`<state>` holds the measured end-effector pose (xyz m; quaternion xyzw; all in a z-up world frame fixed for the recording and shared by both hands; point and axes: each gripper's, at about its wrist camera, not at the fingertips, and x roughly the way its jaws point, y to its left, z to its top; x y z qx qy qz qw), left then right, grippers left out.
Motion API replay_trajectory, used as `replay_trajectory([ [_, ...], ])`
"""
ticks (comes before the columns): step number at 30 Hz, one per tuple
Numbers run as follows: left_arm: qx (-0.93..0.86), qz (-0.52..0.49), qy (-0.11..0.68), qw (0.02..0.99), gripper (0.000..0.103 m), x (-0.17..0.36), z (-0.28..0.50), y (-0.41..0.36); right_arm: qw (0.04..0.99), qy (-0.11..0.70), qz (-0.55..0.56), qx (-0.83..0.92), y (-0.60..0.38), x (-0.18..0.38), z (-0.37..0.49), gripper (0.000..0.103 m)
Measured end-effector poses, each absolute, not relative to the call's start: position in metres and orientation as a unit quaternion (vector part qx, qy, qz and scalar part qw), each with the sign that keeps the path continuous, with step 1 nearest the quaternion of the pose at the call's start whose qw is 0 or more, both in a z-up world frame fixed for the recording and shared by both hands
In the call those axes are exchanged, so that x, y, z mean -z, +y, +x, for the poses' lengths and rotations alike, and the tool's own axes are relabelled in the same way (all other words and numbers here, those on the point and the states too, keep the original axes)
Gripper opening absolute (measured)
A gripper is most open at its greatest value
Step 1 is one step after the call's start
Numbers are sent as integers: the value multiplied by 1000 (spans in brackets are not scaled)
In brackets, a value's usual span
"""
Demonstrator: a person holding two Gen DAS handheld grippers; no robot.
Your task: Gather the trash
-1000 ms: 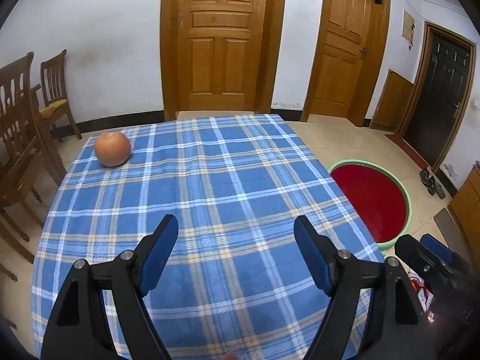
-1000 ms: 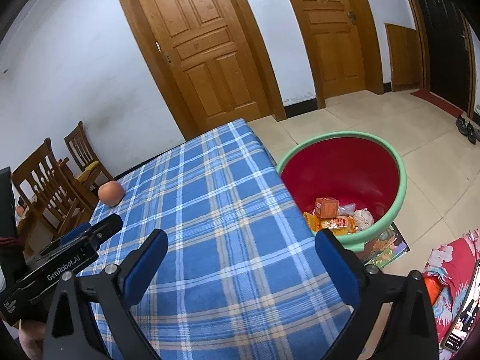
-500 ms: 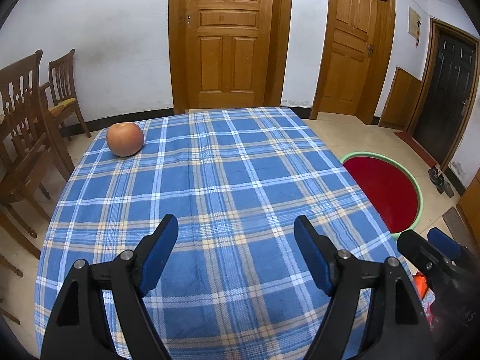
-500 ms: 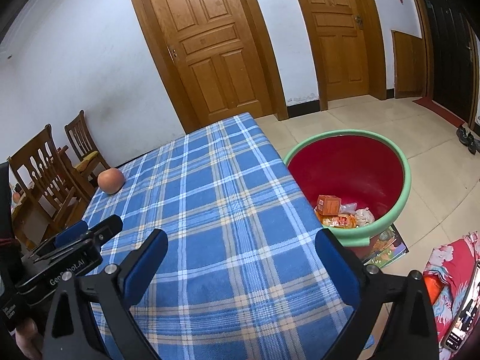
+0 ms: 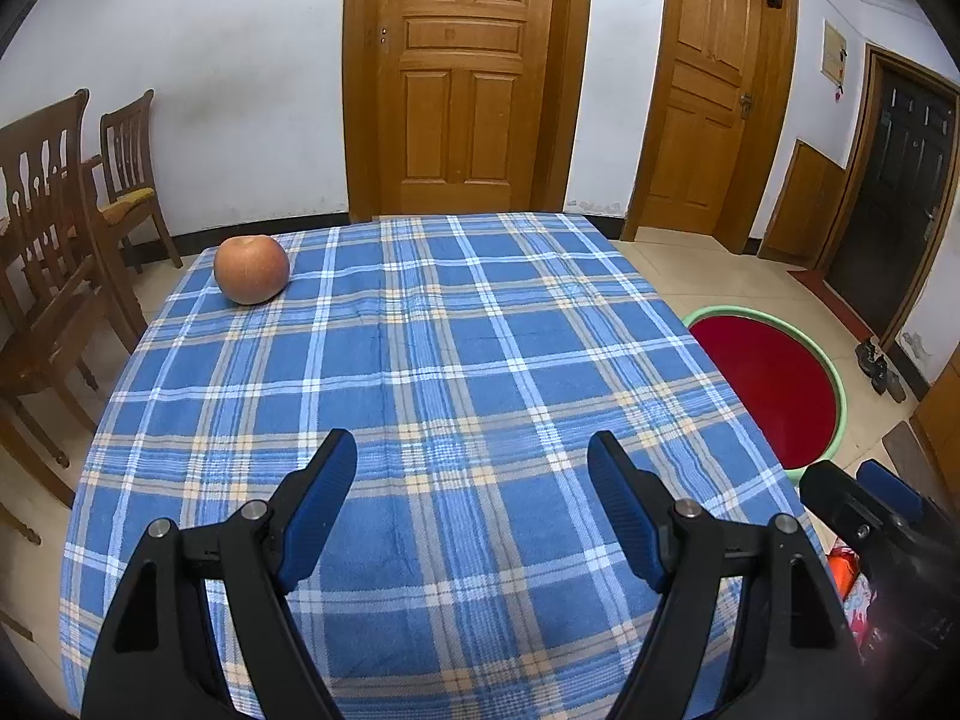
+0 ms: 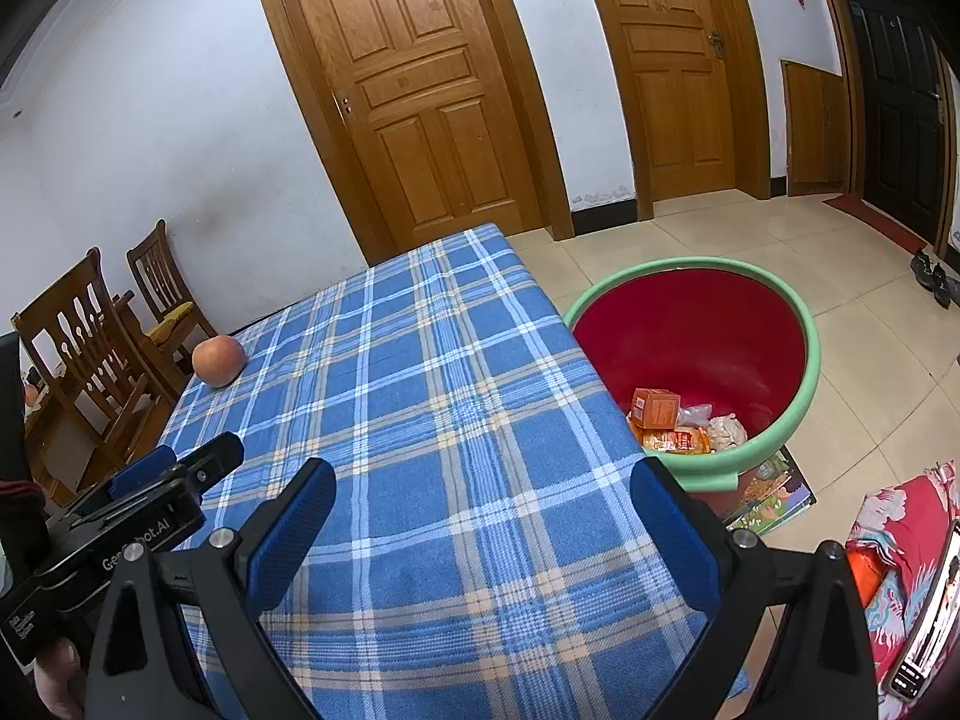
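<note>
A red basin with a green rim stands on the floor right of the table; it also shows in the left wrist view. Inside lie an orange carton, an orange wrapper and crumpled paper. An apple sits at the table's far left, also in the right wrist view. My left gripper is open and empty over the blue plaid tablecloth. My right gripper is open and empty above the table's near right part.
Wooden chairs stand left of the table. Two wooden doors and a dark door line the far walls. A picture book lies under the basin, red cloth on the right. Shoes sit on the floor.
Both grippers have drawn back and tilted up a little, so the table and apple sit lower and farther in view. Both stay open and empty.
</note>
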<state>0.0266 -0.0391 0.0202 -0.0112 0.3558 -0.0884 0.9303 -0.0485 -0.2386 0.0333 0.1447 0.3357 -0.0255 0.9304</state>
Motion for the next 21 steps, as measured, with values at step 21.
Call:
replay_trajectory([
  [21, 89, -14, 356, 930, 79, -20, 26, -39, 930, 336, 145, 26, -238, -34, -48, 100],
])
